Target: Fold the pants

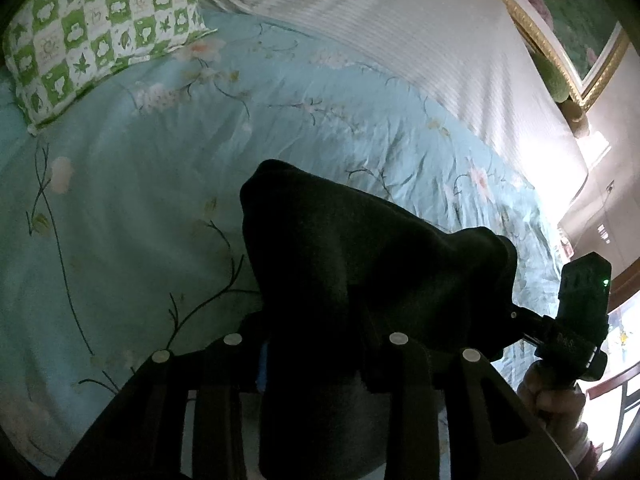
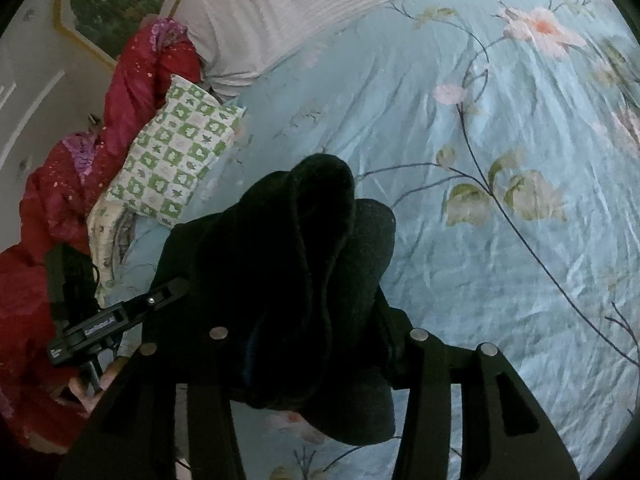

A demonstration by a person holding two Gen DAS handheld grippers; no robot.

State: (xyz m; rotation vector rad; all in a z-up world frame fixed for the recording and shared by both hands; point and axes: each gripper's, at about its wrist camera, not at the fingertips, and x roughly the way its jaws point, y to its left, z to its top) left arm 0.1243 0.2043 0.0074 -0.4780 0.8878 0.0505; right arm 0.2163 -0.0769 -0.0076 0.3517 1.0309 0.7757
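Note:
The dark pants (image 1: 360,264) hang bunched between both grippers, lifted above the light blue floral bedsheet (image 1: 160,160). My left gripper (image 1: 316,344) is shut on the pants; the cloth drapes over its fingers and hides the tips. My right gripper also shows at the right of that view (image 1: 576,320), held in a hand. In the right wrist view the pants (image 2: 304,264) cover my right gripper (image 2: 316,340), which is shut on them. My left gripper shows at the left there (image 2: 120,320), touching the same cloth.
A green and white checked pillow (image 1: 100,28) lies at the head of the bed, also in the right wrist view (image 2: 176,160). A red quilt (image 2: 60,200) is piled beside it. A white striped headboard (image 1: 400,40) and a framed painting (image 1: 580,12) stand behind.

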